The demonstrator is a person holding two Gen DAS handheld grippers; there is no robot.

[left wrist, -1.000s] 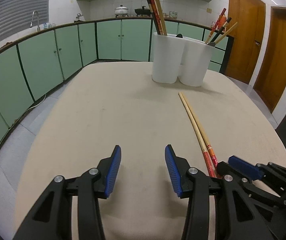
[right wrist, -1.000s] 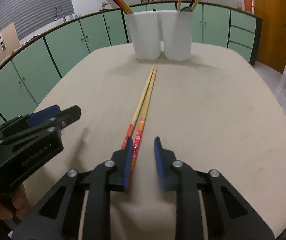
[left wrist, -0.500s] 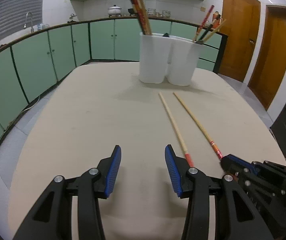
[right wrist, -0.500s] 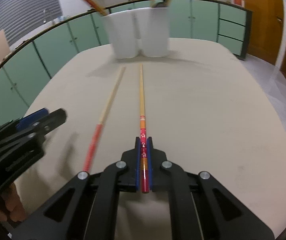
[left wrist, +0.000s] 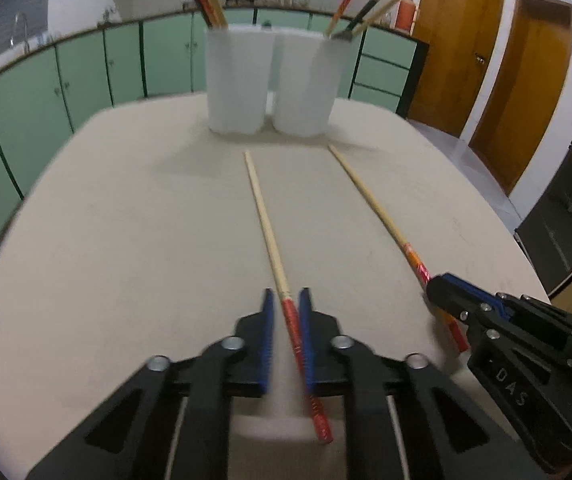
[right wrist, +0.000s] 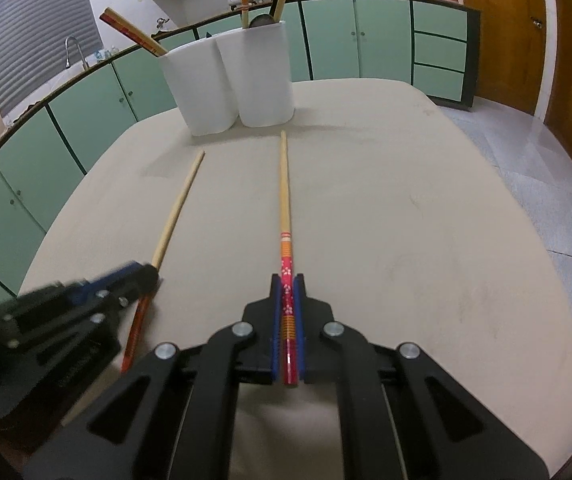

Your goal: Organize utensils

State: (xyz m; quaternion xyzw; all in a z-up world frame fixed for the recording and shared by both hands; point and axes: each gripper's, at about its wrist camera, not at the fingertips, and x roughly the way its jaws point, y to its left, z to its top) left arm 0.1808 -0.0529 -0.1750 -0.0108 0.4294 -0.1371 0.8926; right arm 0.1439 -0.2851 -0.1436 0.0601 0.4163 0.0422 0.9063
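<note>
Left wrist view: the left tool [left wrist: 286, 312] has just been closing on the pale wooden chopstick with a red patterned handle [left wrist: 271, 240]. It lies between the blue pads, slanting across the gap, handle end running under the right pad. Clamped this skewed and this far back, it may pivot or slip once lifted off the beige bench [left wrist: 125, 240].

Right wrist view: the right tool [right wrist: 288, 292] is clamped on the wooden chopstick with a pink flowered handle [right wrist: 284, 200], which runs straight ahead toward the white plastic twin holder [right wrist: 241, 76]. The long free tip could strike the holder wall.
</note>
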